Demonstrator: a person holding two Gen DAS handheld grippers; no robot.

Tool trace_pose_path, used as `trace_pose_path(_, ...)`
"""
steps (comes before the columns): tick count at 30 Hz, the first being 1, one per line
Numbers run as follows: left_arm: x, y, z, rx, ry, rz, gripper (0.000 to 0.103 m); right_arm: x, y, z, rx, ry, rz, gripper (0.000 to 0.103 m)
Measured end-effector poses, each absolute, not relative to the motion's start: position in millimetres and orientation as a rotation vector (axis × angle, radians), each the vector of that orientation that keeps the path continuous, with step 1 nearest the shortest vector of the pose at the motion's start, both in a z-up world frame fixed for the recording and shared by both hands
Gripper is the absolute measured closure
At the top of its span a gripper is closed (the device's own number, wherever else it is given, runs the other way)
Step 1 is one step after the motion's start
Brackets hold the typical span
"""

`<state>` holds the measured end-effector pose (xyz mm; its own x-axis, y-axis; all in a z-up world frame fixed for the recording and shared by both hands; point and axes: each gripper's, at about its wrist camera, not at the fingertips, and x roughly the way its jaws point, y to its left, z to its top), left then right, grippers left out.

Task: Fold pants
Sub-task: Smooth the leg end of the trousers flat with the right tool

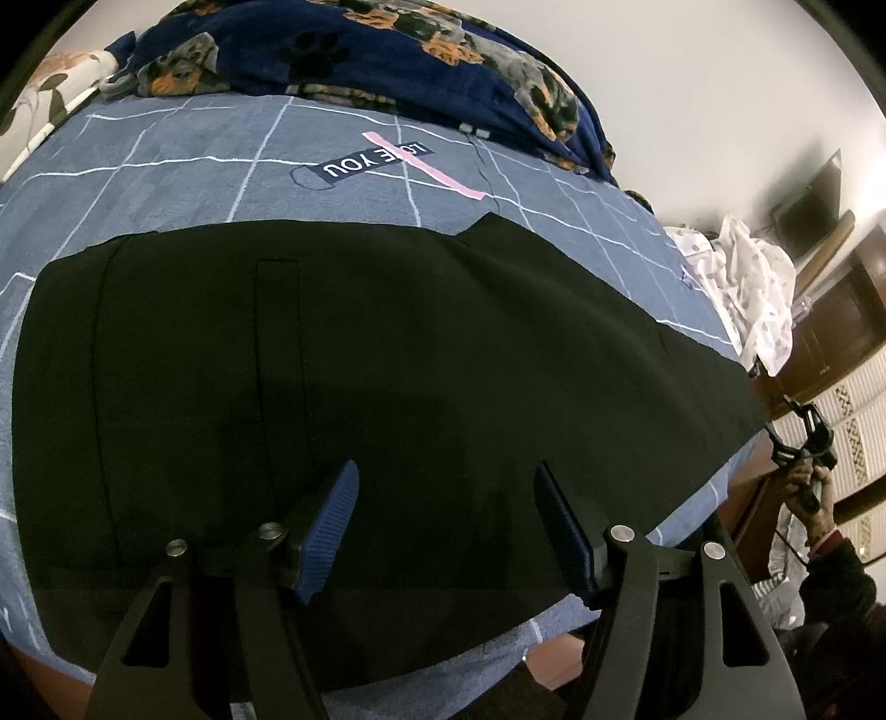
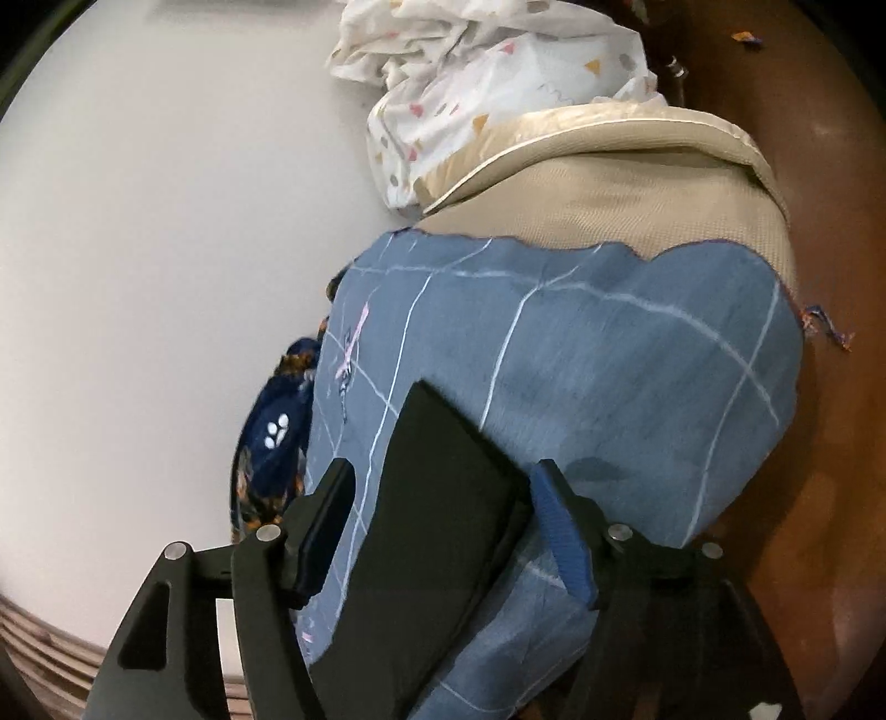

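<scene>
Black pants lie flat and lengthwise across a blue checked bedsheet. My left gripper hovers open over their near edge, blue pads apart and nothing between them. At the far right a hand holds my right gripper beyond the bed's end. In the right wrist view the narrow leg end of the pants rests on the sheet between the spread fingers of the right gripper. Its pads do not press on the cloth.
A navy dog-print blanket is heaped along the bed's far side. A white patterned cloth is bunched at the right end, over the bare beige mattress. Dark wooden furniture and a wall screen stand beyond.
</scene>
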<state>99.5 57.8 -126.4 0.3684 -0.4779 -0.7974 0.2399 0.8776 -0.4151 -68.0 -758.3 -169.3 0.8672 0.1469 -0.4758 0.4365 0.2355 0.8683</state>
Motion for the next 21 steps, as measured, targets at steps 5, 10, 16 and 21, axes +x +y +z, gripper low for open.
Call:
trace_pose_path(5, 99, 55, -125, -0.227, 1.104, -0.465, 0.034, -51, -748, -184, 1.373, 0.555, -0.148, 0.036)
trace_pose_path(10, 99, 55, -125, -0.226, 1.107, -0.464, 0.034, -29, -712, -171, 1.238, 0.612, -0.143, 0.036)
trace_pose_path(16, 100, 54, -125, -0.215, 1.114, -0.463, 0.034, -3, -662, -157, 0.955, 0.709, -0.164, 0.036)
trace_pose_path(21, 100, 54, -125, -0.216, 1.112, -0.464, 0.034, -8, -662, -159, 0.973, 0.679, -0.115, 0.036)
